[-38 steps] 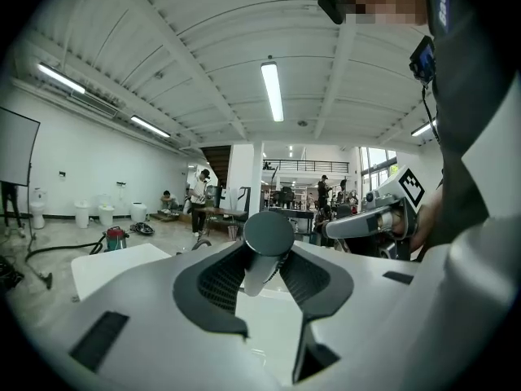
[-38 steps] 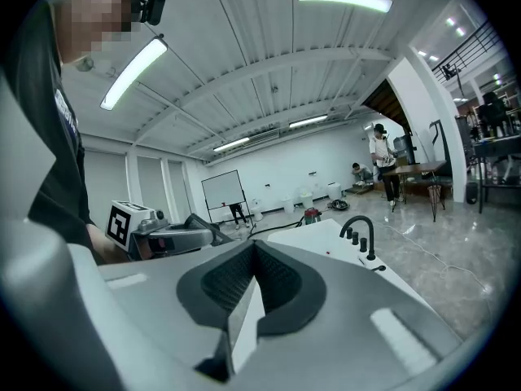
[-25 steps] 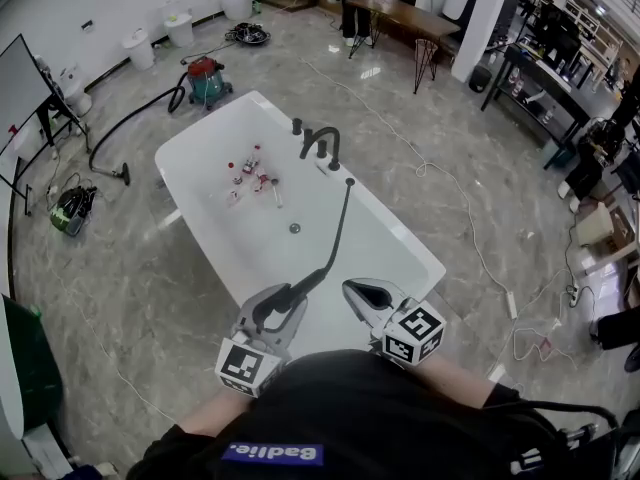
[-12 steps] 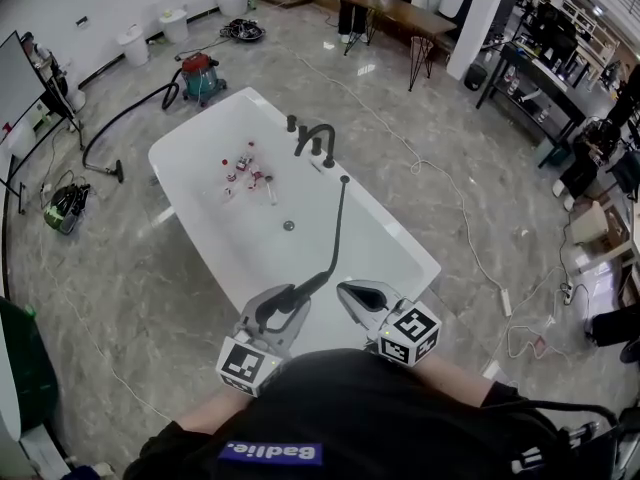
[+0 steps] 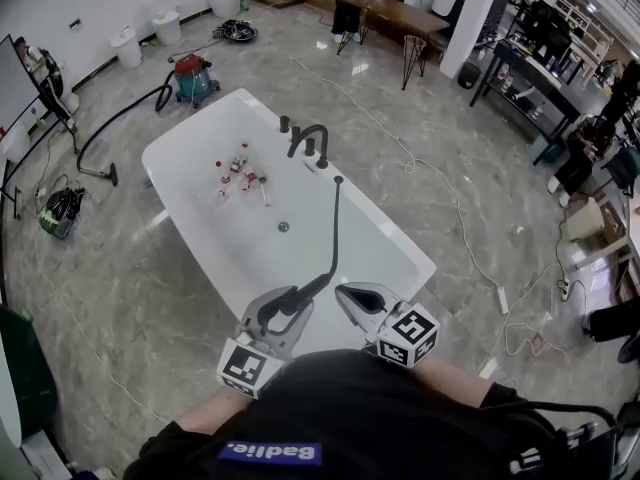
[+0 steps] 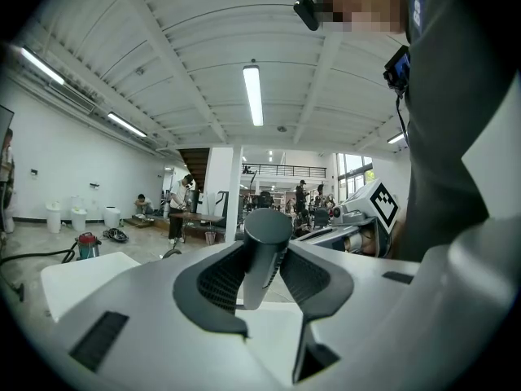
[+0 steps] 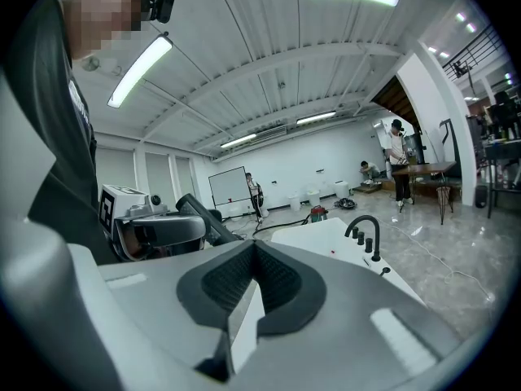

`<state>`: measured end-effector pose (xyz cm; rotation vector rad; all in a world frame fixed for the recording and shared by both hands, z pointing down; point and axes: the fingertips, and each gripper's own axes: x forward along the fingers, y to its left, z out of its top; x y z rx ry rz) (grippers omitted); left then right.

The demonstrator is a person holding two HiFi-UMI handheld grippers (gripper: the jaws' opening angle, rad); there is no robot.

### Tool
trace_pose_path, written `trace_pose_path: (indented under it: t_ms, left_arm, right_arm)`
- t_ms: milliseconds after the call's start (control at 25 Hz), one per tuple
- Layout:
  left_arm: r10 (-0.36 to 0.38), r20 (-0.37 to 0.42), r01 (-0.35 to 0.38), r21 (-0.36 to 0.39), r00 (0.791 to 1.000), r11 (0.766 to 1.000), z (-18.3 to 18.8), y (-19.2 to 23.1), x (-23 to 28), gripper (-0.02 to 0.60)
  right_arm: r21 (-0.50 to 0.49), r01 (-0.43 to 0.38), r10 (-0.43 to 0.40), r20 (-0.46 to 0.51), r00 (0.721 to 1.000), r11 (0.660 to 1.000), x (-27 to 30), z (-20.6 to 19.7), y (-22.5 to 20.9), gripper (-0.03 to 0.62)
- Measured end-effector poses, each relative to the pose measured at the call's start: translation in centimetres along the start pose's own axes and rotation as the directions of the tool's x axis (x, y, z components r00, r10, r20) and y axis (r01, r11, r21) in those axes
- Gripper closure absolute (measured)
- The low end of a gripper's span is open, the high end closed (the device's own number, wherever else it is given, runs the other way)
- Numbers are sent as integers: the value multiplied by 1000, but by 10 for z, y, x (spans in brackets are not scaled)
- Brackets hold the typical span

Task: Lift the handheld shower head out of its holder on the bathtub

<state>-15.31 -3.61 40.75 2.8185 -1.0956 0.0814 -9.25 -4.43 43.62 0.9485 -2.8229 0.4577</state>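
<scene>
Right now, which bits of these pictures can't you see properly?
- Small red and white bits in the bathtub: too tiny in the head view to name.
- Shower head in the left gripper: the left gripper view shows only its round dark end, and the pads hide the rest.
- Where the hose meets the tub rim: too small in the head view to make out a holder.

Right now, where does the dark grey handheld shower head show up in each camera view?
Head view: the dark grey handheld shower head is low centre, gripped in the left gripper.
Left gripper view: dead centre, upright between the jaws.
Right gripper view: left of centre, angling up beside the marker cube.
Shared landmark: the white bathtub.
</scene>
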Motion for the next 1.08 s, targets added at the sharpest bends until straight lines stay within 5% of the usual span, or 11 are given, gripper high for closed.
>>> trace_pose_path:
  t_ms: [1080]
  left_arm:
    - [-9, -7, 9, 12, 1000, 1000, 3, -7, -1, 445]
  right_arm:
    - [11, 26, -26, 24, 999, 1000, -10, 2, 0, 594]
